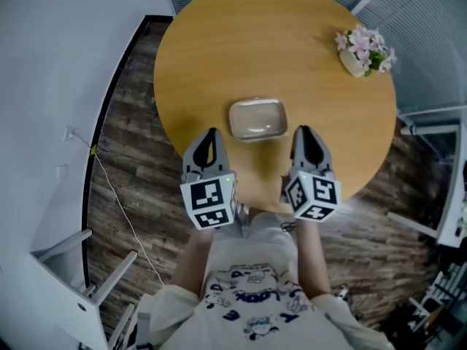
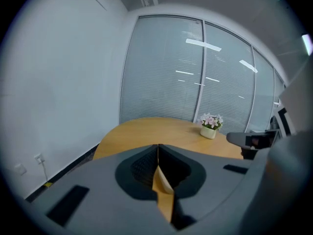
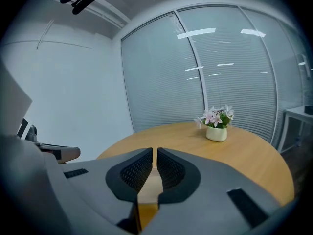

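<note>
A person stands at the near edge of a round, light-brown wooden desk (image 1: 255, 42) and holds a gripper in each hand just above it. The left tongs (image 1: 211, 133) are pressed together: in the left gripper view their dark, ribbed tips (image 2: 158, 148) meet along one line and nothing sits between them. The right tongs (image 1: 303, 130) are all but closed. In the right gripper view, only a thin slit shows between their tips (image 3: 154, 151), with bare desk wood seen through it and no object pinched.

A shallow, clear plastic box with rounded corners (image 1: 257, 119) lies flat on the desk, between the two tongs and just ahead of their tips. It touches neither of them, and the left tongs stand about as near to it as the right. Neither gripper view shows the box clearly.

At the far right of the desk, well apart from the box, a small cream pot of pink and white flowers (image 1: 363, 52) stands upright. It also shows in the left gripper view (image 2: 210, 127) and the right gripper view (image 3: 216, 126). Behind the desk runs a glass partition with closed grey blinds (image 2: 195, 72). The floor of dark wooden planks (image 1: 139, 159) surrounds the desk, and a thin cable (image 1: 117, 203) trails across it beside the white wall. The person's white printed shirt (image 1: 255, 297) fills the bottom of the head view.
</note>
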Demonstrator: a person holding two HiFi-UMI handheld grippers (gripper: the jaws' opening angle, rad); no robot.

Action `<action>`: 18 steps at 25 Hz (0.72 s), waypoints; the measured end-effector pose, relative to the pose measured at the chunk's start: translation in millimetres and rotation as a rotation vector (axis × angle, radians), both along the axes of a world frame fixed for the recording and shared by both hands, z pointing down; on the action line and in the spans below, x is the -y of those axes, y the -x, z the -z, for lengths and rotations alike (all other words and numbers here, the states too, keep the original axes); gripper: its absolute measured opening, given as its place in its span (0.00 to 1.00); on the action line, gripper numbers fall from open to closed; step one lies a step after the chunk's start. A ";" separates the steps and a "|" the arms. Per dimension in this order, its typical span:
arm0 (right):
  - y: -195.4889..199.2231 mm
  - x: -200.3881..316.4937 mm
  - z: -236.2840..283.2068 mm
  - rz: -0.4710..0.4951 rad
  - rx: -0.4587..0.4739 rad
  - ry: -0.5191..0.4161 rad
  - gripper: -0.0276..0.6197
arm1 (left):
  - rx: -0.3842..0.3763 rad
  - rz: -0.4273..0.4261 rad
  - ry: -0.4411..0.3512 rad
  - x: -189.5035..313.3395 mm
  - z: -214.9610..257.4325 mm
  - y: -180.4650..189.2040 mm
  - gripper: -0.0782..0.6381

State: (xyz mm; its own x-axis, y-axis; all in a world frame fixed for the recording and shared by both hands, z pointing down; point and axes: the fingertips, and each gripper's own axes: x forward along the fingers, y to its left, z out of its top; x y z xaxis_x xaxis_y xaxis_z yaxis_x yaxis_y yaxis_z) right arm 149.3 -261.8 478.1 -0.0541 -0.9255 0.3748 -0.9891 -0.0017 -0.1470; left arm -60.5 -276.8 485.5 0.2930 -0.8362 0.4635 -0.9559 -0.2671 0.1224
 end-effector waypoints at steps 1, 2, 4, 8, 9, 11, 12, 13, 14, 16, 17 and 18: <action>-0.7 2.9 -4.4 0.003 0.003 0.010 0.05 | -0.006 -0.001 0.012 1.8 -4.5 -2.2 0.11; -1.1 5.8 -8.7 0.007 0.006 0.018 0.06 | -0.010 -0.003 0.022 3.4 -8.9 -4.5 0.12; -0.8 11.8 -17.3 0.017 0.013 0.035 0.06 | -0.017 -0.005 0.040 6.9 -17.2 -8.0 0.12; 1.1 23.0 -35.9 0.057 0.030 0.081 0.15 | -0.033 0.008 0.085 13.8 -35.2 -13.5 0.13; 0.9 24.8 -40.8 0.063 0.035 0.093 0.15 | -0.039 0.013 0.101 14.2 -40.4 -14.5 0.15; -0.5 27.8 -50.1 0.069 0.040 0.114 0.15 | -0.052 0.024 0.136 14.0 -51.0 -15.7 0.18; -1.7 29.1 -54.6 0.071 0.043 0.123 0.15 | -0.058 0.029 0.149 14.4 -55.6 -16.7 0.18; -3.1 30.4 -58.9 0.072 0.047 0.132 0.15 | -0.064 0.032 0.159 15.2 -59.6 -18.2 0.19; -4.6 31.7 -63.2 0.073 0.052 0.141 0.15 | -0.068 0.033 0.168 16.2 -63.8 -20.0 0.19; -7.5 34.2 -71.4 0.077 0.059 0.159 0.15 | -0.074 0.037 0.188 18.2 -72.4 -23.8 0.20; -8.7 35.4 -74.9 0.079 0.064 0.167 0.15 | -0.078 0.038 0.198 19.2 -76.6 -25.6 0.20; -9.6 36.5 -78.2 0.081 0.069 0.174 0.15 | -0.080 0.039 0.207 20.0 -80.5 -27.3 0.21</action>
